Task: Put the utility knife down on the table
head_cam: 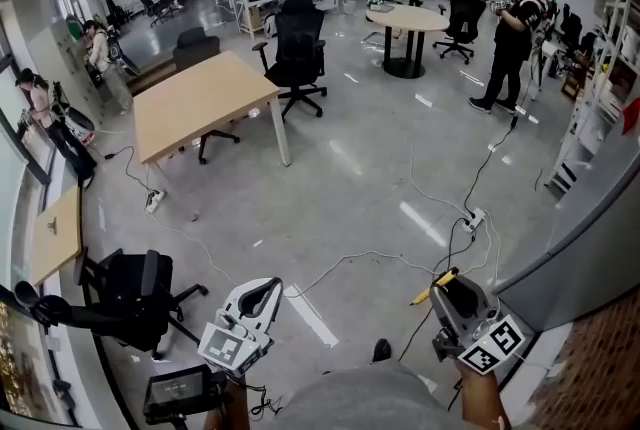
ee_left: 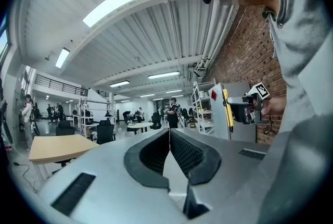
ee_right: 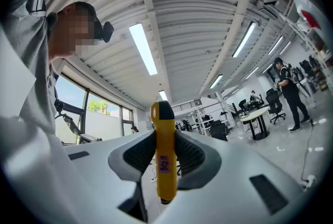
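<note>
The right gripper [head_cam: 455, 296] squeezes the yellow utility knife [ee_right: 165, 165] standing straight up, the left gripper [ee_left: 169, 152] is closed on nothing, and the wooden desk [head_cam: 200, 98] is far off ahead

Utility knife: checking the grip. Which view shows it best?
Right gripper view: the utility knife stands large, clamped between the jaws. Head view shows only its yellow end; left gripper view shows it small, distant.

Grey floor [head_cam: 350, 158] (glossy); 1 power strip [head_cam: 474, 218], cables [head_cam: 345, 258] on it.
</note>
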